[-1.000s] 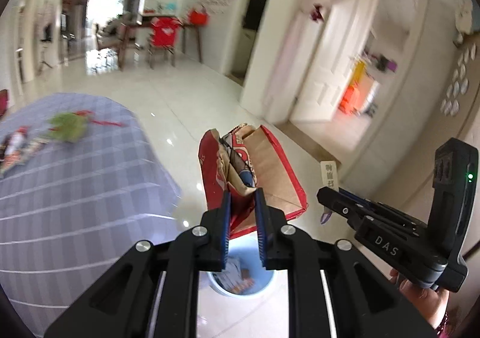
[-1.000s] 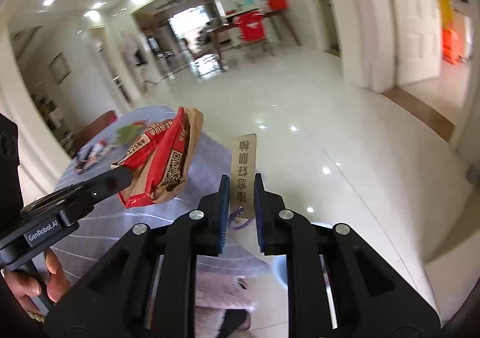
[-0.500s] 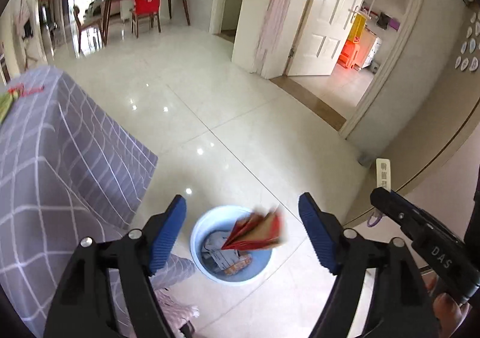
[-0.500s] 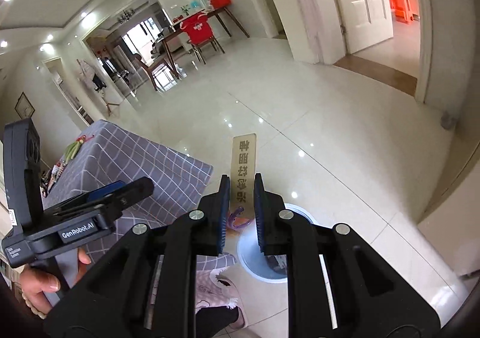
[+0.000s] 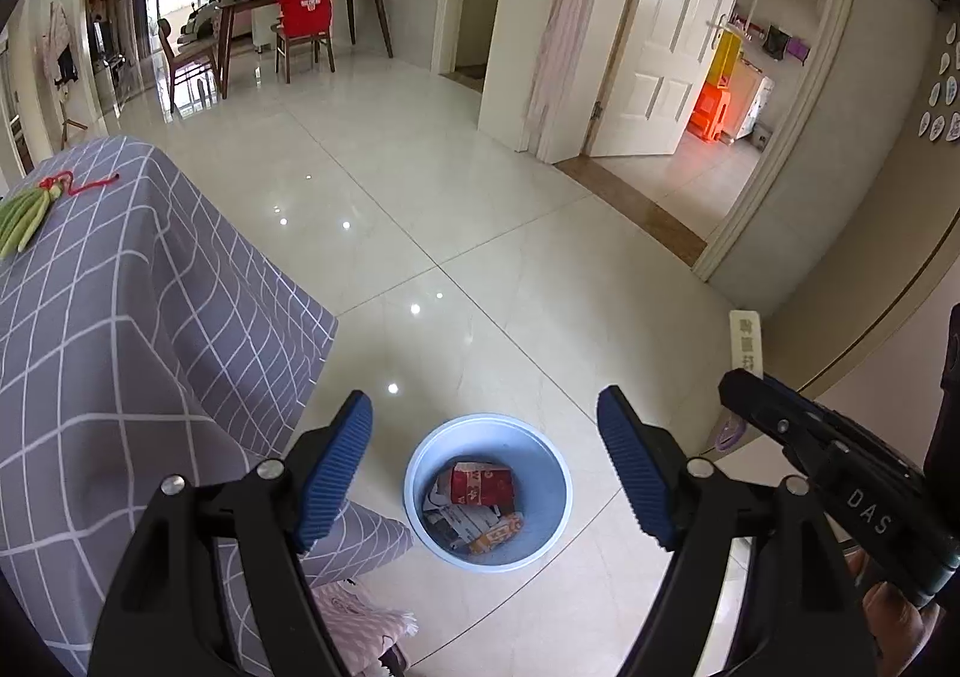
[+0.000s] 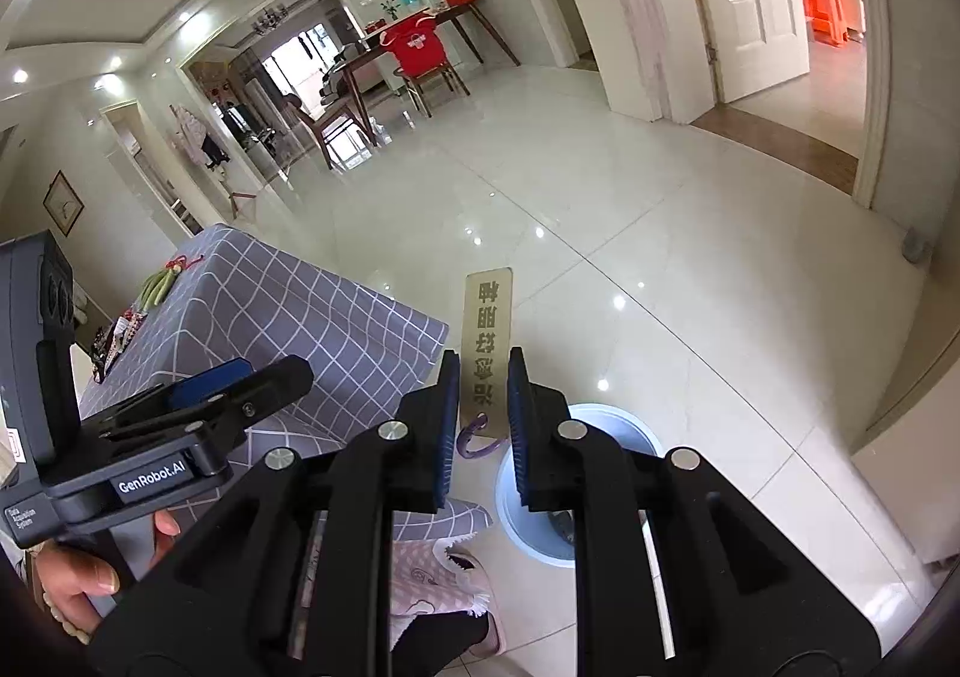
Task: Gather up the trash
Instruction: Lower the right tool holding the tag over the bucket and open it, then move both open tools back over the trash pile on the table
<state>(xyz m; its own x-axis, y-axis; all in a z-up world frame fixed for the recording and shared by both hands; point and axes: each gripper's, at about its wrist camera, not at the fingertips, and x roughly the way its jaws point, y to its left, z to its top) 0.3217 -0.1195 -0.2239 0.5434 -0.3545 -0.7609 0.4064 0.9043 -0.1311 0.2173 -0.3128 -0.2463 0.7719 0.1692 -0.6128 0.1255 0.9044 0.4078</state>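
Observation:
A pale blue trash bin (image 5: 487, 497) stands on the floor tiles beside the table; a red and brown paper bag (image 5: 482, 485) lies inside it on other wrappers. My left gripper (image 5: 485, 473) is open and empty, held above the bin. My right gripper (image 6: 485, 425) is shut on a flat wooden bookmark (image 6: 487, 341) with dark characters and a purple cord; it stands up between the fingers. The bookmark (image 5: 746, 341) and right gripper (image 5: 744, 386) also show at the right of the left wrist view. The bin (image 6: 600, 491) lies below the right fingers.
A table with a grey checked cloth (image 5: 120, 329) is at the left, with a green tassel ornament (image 5: 24, 209) and wrappers (image 6: 117, 332) on it. My slippered foot (image 6: 444, 581) is by the bin. An open white door (image 5: 660, 47) and wall are at the right.
My left gripper opened and dropped the red and brown paper bag, which fell into the bin. Both grippers tilted down toward the bin. The right gripper kept its hold on the bookmark.

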